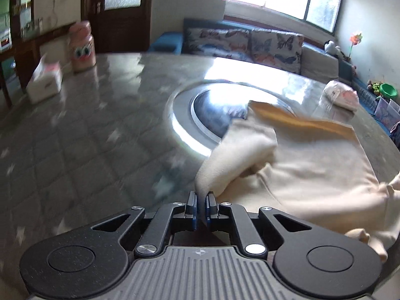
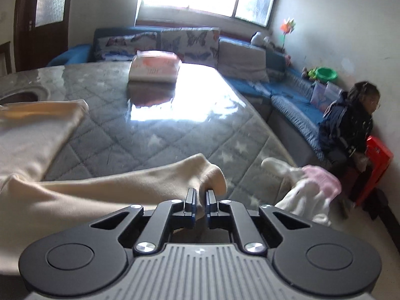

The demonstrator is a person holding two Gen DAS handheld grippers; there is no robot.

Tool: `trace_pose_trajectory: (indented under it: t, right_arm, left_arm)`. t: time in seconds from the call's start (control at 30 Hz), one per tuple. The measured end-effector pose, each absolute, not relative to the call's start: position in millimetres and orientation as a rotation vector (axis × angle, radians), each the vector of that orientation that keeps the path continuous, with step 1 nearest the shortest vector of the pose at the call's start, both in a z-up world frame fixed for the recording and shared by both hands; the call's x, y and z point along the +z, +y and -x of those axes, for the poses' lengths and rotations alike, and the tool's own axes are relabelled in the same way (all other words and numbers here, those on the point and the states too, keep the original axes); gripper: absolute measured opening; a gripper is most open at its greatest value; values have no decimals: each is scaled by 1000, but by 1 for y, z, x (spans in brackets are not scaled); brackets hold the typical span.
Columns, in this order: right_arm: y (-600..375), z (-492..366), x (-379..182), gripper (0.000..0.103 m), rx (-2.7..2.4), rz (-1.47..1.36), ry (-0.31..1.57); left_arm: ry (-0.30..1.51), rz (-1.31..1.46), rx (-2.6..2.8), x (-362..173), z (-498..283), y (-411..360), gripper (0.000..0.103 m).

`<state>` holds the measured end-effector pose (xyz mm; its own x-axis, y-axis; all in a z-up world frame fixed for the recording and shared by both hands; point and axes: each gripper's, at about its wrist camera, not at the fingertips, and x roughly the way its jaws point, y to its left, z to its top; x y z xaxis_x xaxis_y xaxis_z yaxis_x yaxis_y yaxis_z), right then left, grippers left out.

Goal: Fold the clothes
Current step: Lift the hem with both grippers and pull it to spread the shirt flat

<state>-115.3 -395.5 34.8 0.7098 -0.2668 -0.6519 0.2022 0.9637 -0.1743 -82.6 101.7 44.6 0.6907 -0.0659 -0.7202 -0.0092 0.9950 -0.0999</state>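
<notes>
between the narrow black jaws of the left gripper [image 1: 202, 196] a sleeve end of the cream fleece garment [image 1: 312, 165] is pinched, its body spread ahead and to the right on the grey quilted star-print table cover [image 1: 87, 137]. the right gripper [image 2: 200, 195] likewise clamps a cream cuff [image 2: 210, 175], with a folded pink-and-white cloth stack [image 2: 155, 68] far ahead. no writing or brand is legible anywhere.

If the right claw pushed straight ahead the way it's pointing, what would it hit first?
The right claw is shut on a cream sleeve, so it carries that along. Beyond it, probably the quilted table cover; depth is hard to judge.
</notes>
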Motion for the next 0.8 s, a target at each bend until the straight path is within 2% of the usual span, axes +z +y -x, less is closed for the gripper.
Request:
trace_pose_trajectory:
  t: [0.1, 0.17, 0.2, 0.27, 0.33, 0.8]
  right_arm:
    - [-395, 115, 40, 13, -240, 71, 734]
    - [-395, 114, 48, 15, -238, 68, 713]
    - [-395, 114, 53, 16, -235, 68, 704]
    - [-396, 114, 62, 20, -231, 66, 686]
    - [-397, 113, 68, 20, -218, 65, 677]
    - [-333, 55, 68, 21, 103, 85, 708]
  left_arm:
    - [811, 72, -18, 46, 91, 106, 25]
    - [800, 52, -4, 51, 95, 108, 39]
    - [793, 40, 2, 53, 96, 108, 40]
    - [776, 19, 15, 58, 97, 108, 51]
    - [761, 11, 24, 63, 96, 109, 55]
    - [721, -36, -72, 69, 10, 61, 55]
